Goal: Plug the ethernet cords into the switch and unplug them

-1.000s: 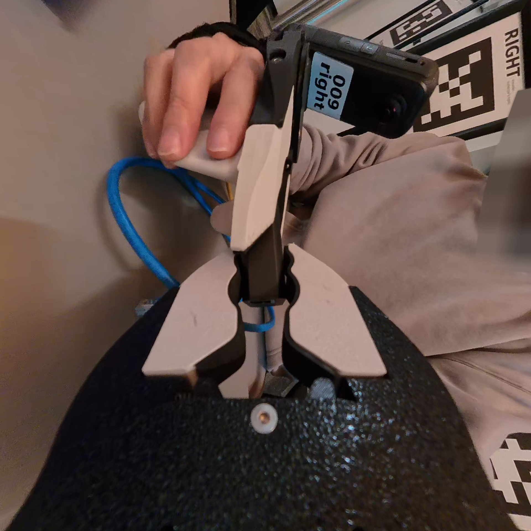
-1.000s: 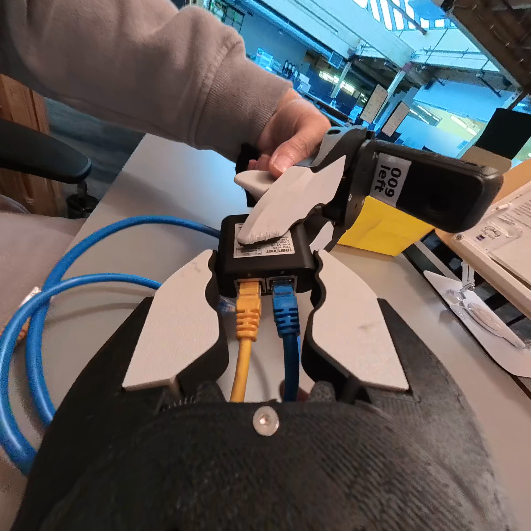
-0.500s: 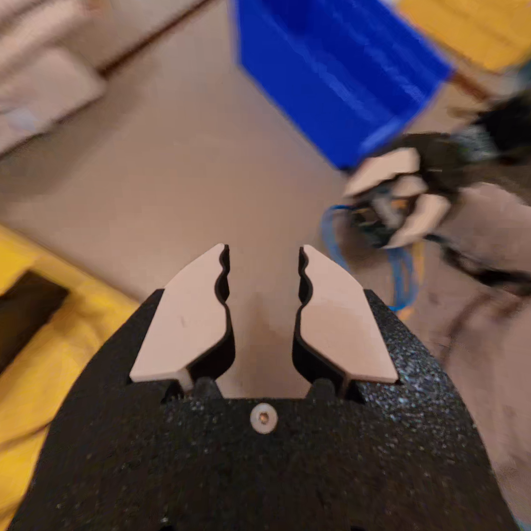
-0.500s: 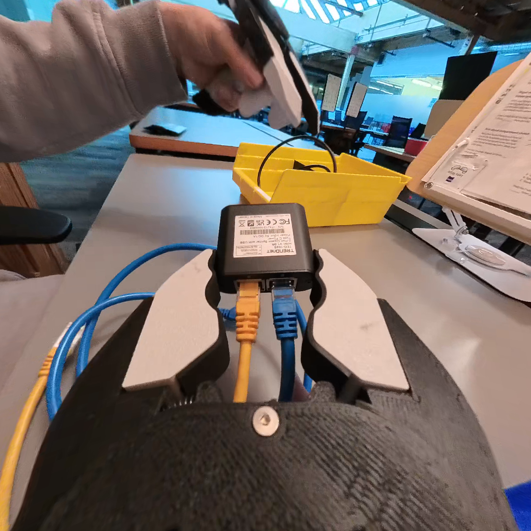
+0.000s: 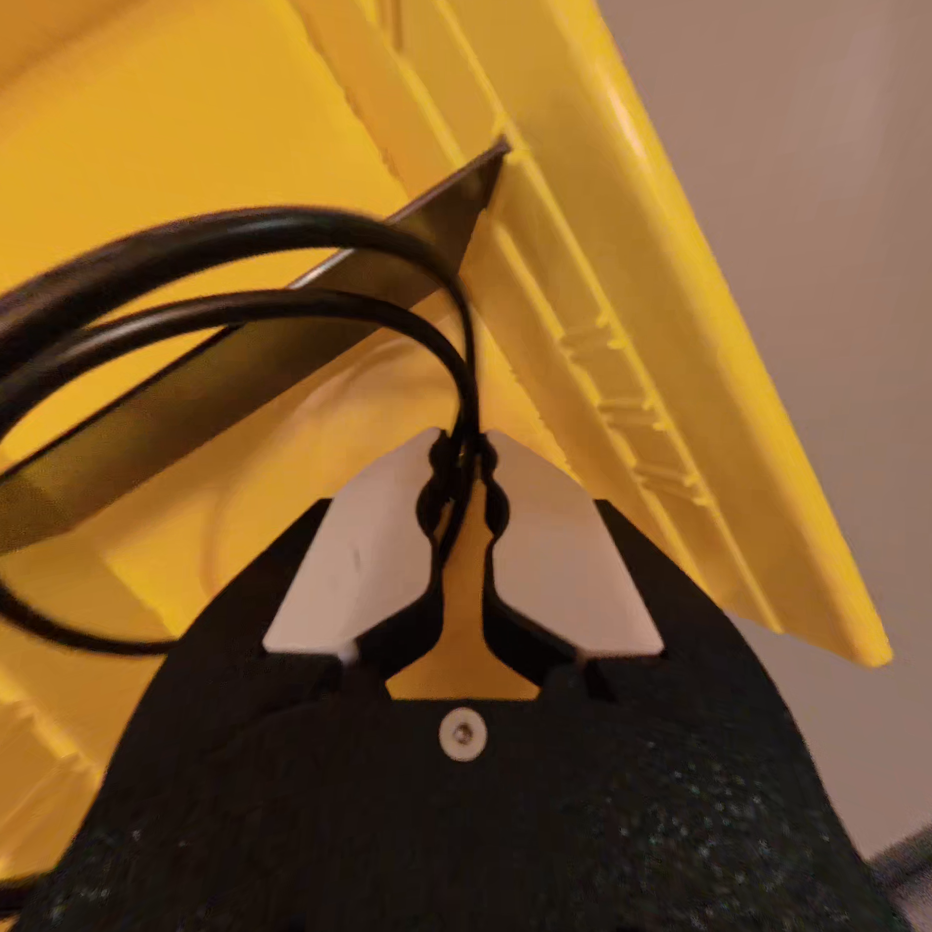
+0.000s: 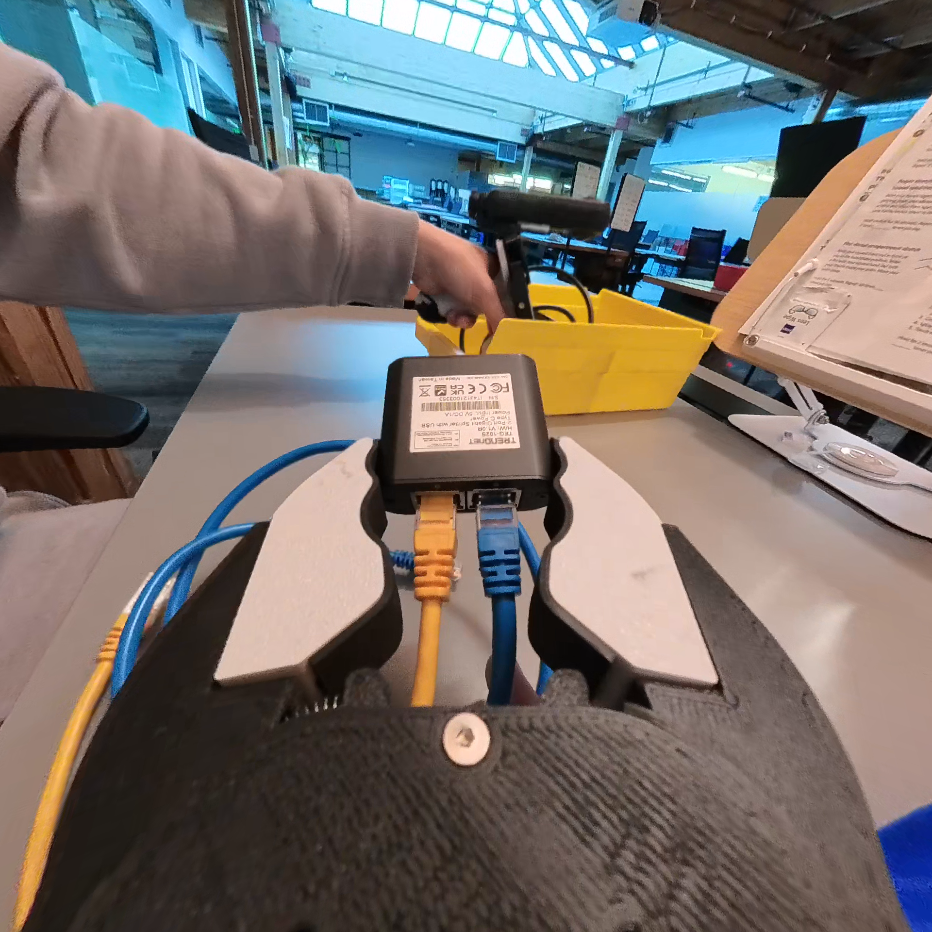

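In the right wrist view my right gripper [image 6: 464, 446] is shut on the sides of the black switch [image 6: 461, 454], which lies label-up on the grey table [image 6: 756, 529]. A yellow ethernet cord [image 6: 432, 570] and a blue ethernet cord [image 6: 499, 560] are plugged into its two front ports. In the left wrist view my left gripper [image 5: 461, 441] is shut on a thin black cable [image 5: 252, 262] whose loops lie inside the yellow bin [image 5: 630, 353]. That gripper also shows in the right wrist view [image 6: 519, 282], reaching into the bin [image 6: 605, 353].
More blue cord loops [image 6: 212, 534] lie left of the switch. A document stand with papers [image 6: 857, 282] stands at the right. A black chair arm [image 6: 65, 413] is at the left. A black divider [image 5: 176, 423] crosses the bin. A blue object [image 6: 908, 867] shows at bottom right. The gap from one gripper's tips to the other's is roughly 30 cm.
My left gripper has left the switch, swung over to the yellow bin and shut on the black cable. My right gripper has kept its hold on the switch.
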The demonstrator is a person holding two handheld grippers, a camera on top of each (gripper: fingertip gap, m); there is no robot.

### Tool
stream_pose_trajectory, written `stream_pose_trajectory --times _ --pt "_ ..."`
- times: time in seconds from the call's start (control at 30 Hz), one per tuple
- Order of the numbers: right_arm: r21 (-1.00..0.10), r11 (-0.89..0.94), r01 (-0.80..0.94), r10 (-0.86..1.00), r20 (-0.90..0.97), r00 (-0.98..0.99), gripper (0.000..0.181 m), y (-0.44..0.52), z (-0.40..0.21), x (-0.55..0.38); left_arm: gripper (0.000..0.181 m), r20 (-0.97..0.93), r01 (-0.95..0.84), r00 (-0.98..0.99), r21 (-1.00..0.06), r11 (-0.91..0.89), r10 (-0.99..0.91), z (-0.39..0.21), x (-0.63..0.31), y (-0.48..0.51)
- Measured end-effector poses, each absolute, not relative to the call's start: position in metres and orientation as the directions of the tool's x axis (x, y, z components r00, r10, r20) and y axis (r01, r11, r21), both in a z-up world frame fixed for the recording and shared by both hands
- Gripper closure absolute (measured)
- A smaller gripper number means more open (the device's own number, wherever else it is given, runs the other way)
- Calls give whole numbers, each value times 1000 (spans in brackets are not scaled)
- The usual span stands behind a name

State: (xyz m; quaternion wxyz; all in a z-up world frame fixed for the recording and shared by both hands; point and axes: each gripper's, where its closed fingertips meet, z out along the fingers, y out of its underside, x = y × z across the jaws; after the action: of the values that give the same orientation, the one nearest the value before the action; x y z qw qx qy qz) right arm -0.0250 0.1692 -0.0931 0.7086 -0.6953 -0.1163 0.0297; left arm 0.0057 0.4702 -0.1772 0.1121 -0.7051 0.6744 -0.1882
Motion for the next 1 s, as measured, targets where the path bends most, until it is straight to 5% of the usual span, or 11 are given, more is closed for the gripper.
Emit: stream_pose_trajectory --times 0.03,0.2,0.37,0.5,0.67,0.87,1.0 --pt "-993 45 110 203 117 972 119 168 -91 -24 174 140 -906 43 -412 -98 -989 -177 5 471" --pt "-994 95 54 211 74 975 119 162 -84 -19 176 153 -837 32 -536 -111 -988 -141 -3 468" --pt "-993 103 54 212 75 974 119 161 -83 -19 176 372 -564 -34 -773 -290 -928 -32 -12 440" --pt "-991 132 34 203 60 977 119 158 -79 -16 176 525 -340 -234 -832 -437 -818 50 -40 395" --pt "-986 168 18 203 52 978 119 153 -75 -14 176 746 -352 -444 -655 -669 -497 55 -85 327" --pt "-984 180 6 211 44 976 119 151 -73 -14 176 908 -419 -399 -305 -855 -128 -20 -108 296" --pt "-985 173 10 216 48 975 119 152 -74 -15 176 898 -401 -433 -270 -875 -79 -51 -117 299"
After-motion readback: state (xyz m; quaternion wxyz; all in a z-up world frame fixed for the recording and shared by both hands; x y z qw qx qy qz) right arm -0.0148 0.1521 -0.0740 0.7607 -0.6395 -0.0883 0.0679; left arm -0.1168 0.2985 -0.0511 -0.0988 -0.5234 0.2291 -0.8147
